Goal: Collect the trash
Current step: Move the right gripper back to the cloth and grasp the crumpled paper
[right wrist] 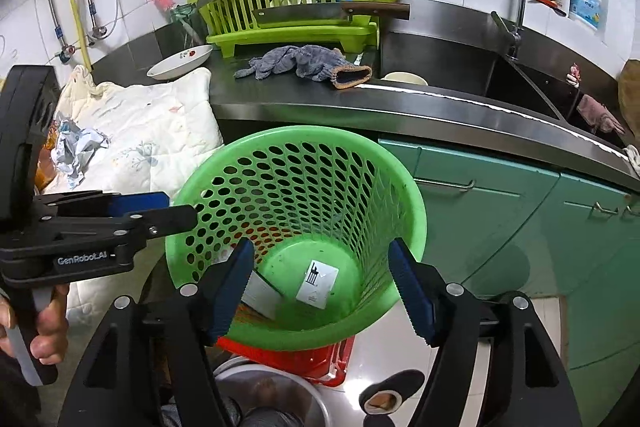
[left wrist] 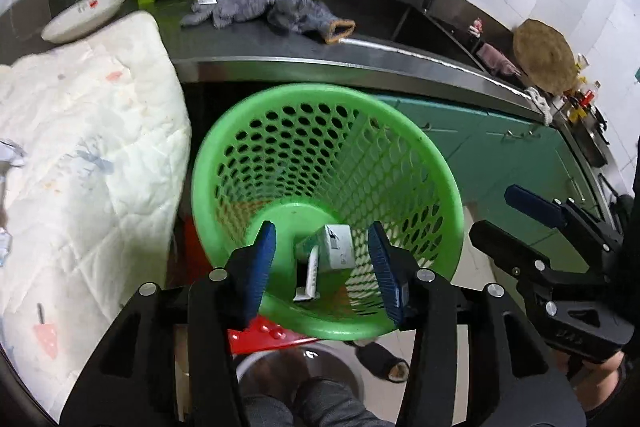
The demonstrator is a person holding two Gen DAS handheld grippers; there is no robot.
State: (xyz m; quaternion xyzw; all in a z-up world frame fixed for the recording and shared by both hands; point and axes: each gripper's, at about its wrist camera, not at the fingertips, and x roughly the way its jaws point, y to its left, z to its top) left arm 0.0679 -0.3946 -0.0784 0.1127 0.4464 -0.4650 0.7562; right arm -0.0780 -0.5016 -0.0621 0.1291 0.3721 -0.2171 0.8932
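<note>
Left tool (left wrist: 322,267): jaws spread wide with nothing between the blue pads, hanging right over the mouth of the basket; judged, it is open because whatever it carried belongs down there now

Right tool (right wrist: 322,291): likewise gaping and empty, poised above the same opening, close beside the left one, which shows at the left edge of its view gripped by a hand (right wrist: 44,327)

Green basket (left wrist: 224,147): perforated plastic bin standing on the floor against the teal cabinet fronts, just below the worktop edge, so scraps can be carried a short way and dropped in

Trash inside: a small white-and-green carton (left wrist: 338,247) on the basket's bottom with a flat white piece (left wrist: 310,277) leaning by it; the right view shows a printed white card (right wrist: 318,285) lying flat there

Trash outside: a crumpled wad of paper (right wrist: 78,147) sits on the quilted white cloth (right wrist: 160,123) to the left of the basket, well apart from both tools; probably the next thing to fetch

Worktop (right wrist: 304,103): steel, carrying a grey rag (right wrist: 300,65), a white dish (right wrist: 180,63) and a green drying rack (right wrist: 292,15) with a cleaver across it; none of these reads as rubbish

Progress: partly done, judged from items already in the bin and the paper wad not yet collected
</note>
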